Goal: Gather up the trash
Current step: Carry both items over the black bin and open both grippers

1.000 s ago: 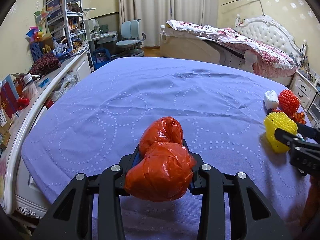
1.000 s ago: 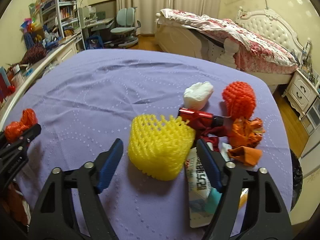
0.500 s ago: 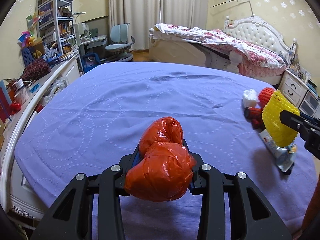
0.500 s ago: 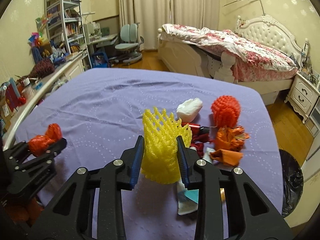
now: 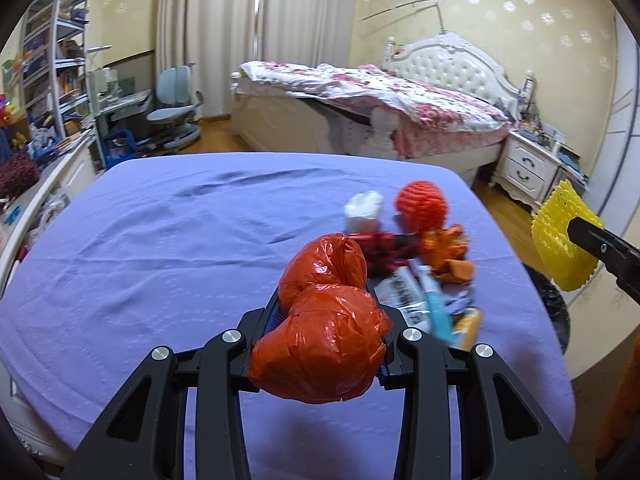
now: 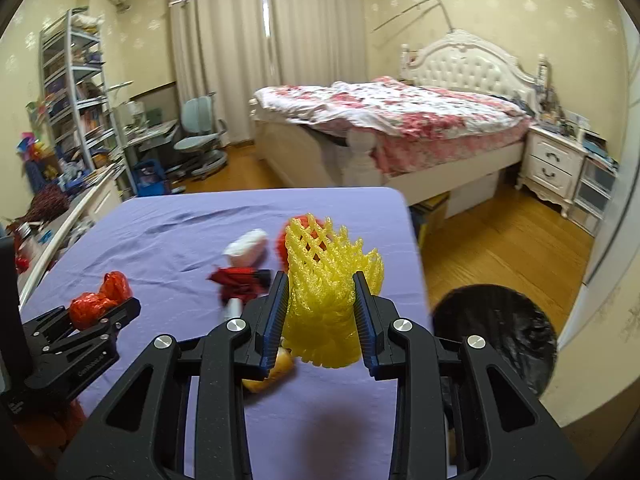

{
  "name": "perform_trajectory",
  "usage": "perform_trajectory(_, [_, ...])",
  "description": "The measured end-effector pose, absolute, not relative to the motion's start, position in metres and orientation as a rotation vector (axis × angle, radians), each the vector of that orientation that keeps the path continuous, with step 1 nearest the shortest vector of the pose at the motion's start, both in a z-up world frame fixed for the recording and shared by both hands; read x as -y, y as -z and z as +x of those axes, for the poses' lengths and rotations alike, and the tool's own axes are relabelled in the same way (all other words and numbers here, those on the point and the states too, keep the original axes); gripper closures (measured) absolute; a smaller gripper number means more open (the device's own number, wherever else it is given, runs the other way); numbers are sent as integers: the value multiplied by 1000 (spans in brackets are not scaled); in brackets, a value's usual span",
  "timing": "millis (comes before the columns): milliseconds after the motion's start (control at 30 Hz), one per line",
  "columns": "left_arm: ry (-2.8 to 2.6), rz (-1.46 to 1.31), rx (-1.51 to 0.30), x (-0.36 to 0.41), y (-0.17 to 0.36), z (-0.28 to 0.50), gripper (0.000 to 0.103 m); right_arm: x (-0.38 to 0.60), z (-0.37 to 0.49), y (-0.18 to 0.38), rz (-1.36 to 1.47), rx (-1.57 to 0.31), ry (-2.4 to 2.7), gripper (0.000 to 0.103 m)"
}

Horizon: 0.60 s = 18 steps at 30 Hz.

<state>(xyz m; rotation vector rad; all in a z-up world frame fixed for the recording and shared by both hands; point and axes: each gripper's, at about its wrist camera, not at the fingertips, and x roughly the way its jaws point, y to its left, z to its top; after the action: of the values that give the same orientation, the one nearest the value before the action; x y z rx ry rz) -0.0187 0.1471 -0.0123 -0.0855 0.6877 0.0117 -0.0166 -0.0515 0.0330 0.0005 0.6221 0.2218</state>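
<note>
Since one second ago the right tool (image 6: pixel 320 312) has gone from open around the yellow foam net (image 6: pixel 328 300) to clenched on it, and it has lifted the net off the purple worktop (image 6: pixel 160 248) and carried it to the right, toward the black trash bin (image 6: pixel 504 340) on the floor. The left tool (image 5: pixel 320 340) has not changed its grip: it stays clamped on the crumpled orange plastic bag (image 5: pixel 324 320), held above the worktop. This suggests that two pieces are already collected and the next step is probably to drop them in the bin.

On the worktop the rest of the trash lies in a pile near the right edge: an orange foam net (image 5: pixel 420 204), a white tissue (image 5: pixel 364 208), a red wrapper (image 5: pixel 380 244), an orange scrap (image 5: pixel 448 252) and printed packets (image 5: pixel 408 292).

Only the right wrist view shows the bin's open mouth, below and to the right of the net. The left wrist view shows the whole pile clearly, while in the right view the yellow net hides most of it.
</note>
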Motion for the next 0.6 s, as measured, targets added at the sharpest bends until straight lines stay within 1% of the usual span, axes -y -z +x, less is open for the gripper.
perform_trajectory(433, [199,-14,-674,-32,6,14,65,148,-3,-8,43,-622,-52,71])
perform_trajectory(600, [265,8,-685,8,12,29,65,179,7,5,73,-638,-3,71])
